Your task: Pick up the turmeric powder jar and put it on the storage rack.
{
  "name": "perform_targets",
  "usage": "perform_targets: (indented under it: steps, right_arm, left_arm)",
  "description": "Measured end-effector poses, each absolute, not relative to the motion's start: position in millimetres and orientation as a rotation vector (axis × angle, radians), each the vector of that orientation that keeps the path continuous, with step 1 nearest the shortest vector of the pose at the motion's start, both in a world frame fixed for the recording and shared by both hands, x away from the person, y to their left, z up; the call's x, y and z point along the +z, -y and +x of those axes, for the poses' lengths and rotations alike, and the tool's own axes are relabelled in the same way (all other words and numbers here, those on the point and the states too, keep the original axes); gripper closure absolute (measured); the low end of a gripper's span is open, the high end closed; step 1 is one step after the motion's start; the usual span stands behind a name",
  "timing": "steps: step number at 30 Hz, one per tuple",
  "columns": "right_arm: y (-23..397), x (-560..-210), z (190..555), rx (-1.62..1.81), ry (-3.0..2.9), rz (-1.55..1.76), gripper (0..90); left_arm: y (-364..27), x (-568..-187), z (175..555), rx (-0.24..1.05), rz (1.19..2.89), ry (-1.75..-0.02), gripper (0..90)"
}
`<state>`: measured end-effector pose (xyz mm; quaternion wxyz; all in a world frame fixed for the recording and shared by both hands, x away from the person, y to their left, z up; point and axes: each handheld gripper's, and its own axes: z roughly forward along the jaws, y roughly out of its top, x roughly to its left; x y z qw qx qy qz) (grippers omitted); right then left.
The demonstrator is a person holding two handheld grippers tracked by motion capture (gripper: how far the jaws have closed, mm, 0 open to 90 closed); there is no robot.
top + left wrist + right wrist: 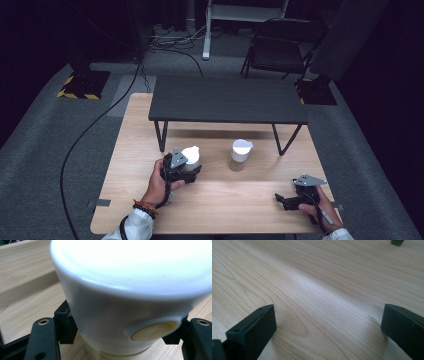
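Note:
A white container (191, 154) stands on the wooden table (225, 200), left of centre and just in front of the low black bench. My left gripper (194, 169) reaches it from the near side. In the left gripper view both black jaws press on the white container (120, 302) low on its wall, so my left gripper (120, 340) is shut on it. The container rests on the wood, with a glassy base showing beneath it. My right gripper (281, 200) lies near the table's front right corner, and its jaws stand wide apart over bare wood (328, 325).
A second container (241, 152) with a white top and a greyish body stands to the right of the first. A low black bench (227, 100) spans the back half of the table. A folding chair (280, 50) and cables lie on the floor beyond.

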<state>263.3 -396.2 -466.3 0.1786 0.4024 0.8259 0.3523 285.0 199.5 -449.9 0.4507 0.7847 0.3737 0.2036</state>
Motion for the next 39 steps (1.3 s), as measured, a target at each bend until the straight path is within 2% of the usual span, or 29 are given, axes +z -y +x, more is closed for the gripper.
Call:
perform_targets:
  steps: [12,39]
  right_arm:
    - [396.3,-466.4,263.3,0.996,-2.336,1.138,0.0]
    - [396.2,-466.3,263.3,0.996,-2.336,1.138,0.0]
  left_arm:
    - [-206.1,-430.9,268.2,0.508,1.873,-0.857,29.9]
    - [-184.7,-374.0,248.3,0.526,1.856,-0.821,29.9]
